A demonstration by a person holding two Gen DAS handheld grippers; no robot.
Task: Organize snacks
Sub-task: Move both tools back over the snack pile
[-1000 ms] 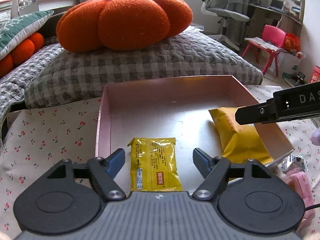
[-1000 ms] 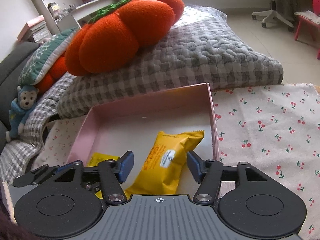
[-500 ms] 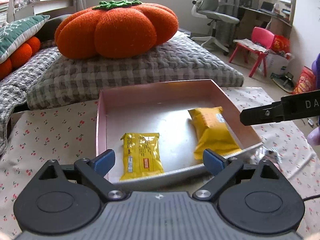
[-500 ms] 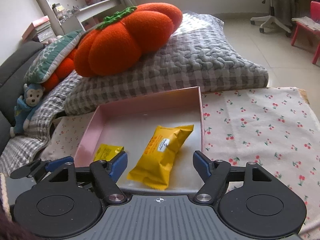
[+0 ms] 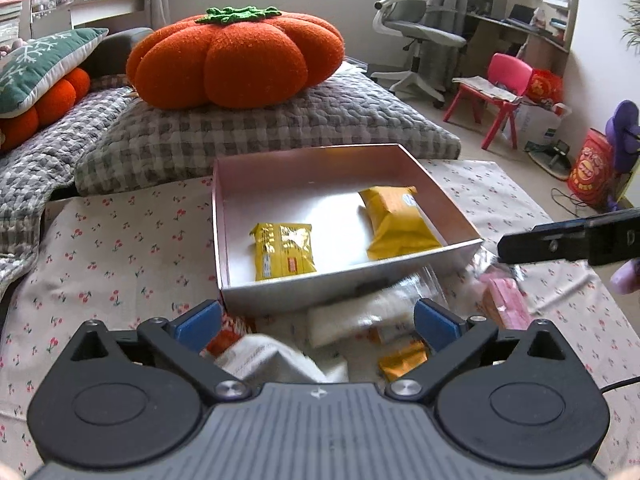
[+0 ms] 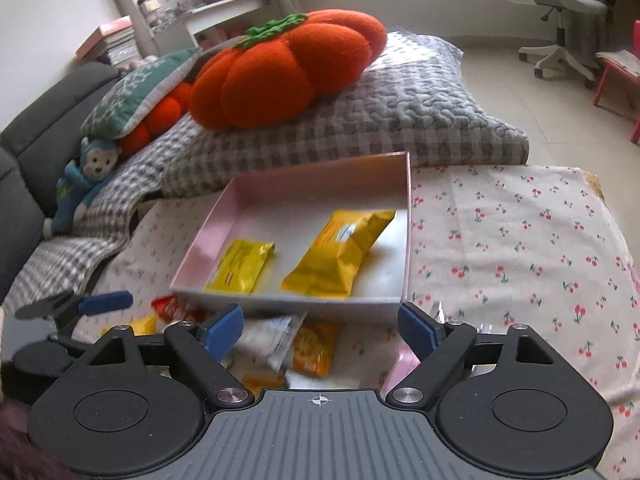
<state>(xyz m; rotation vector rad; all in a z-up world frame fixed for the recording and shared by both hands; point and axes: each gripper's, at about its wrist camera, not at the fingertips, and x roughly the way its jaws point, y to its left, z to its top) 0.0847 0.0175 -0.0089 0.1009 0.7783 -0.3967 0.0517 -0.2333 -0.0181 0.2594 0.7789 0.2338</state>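
While a second ago both my tongs were low over the pink box [image 5: 224, 216], each with a yellow packet between its fingers' line of sight, they have since drawn back toward me, so the whole box now shows in both views with its near wall in front of the fingertips. My left tongs [image 5: 318, 322] stand wide open and hold nothing; my right tongs [image 6: 320, 326] are likewise spread wide and empty. The flat yellow packet [image 5: 285, 251] lies inside the box toward its left side, and the puffier yellow pack [image 5: 396, 222] lies inside along the right wall, the two apart from each other. Pulling back has brought a heap of loose snacks into sight on the cherry-print cloth [image 5: 120, 248] covering the surface, just in front of the box: a white wrapper [image 5: 272, 360], an orange-gold piece [image 5: 404, 360] and a pink pack [image 5: 506, 306] in the left view, an orange packet [image 6: 316, 346] and a red one [image 6: 172, 307] in the right view; they are blurred, so I cannot read them. Beyond the box sits the orange pumpkin cushion [image 5: 236, 64] on the grey checked quilt [image 5: 248, 132], where it was before. My right tongs also show as a dark bar at the right edge of the left view.
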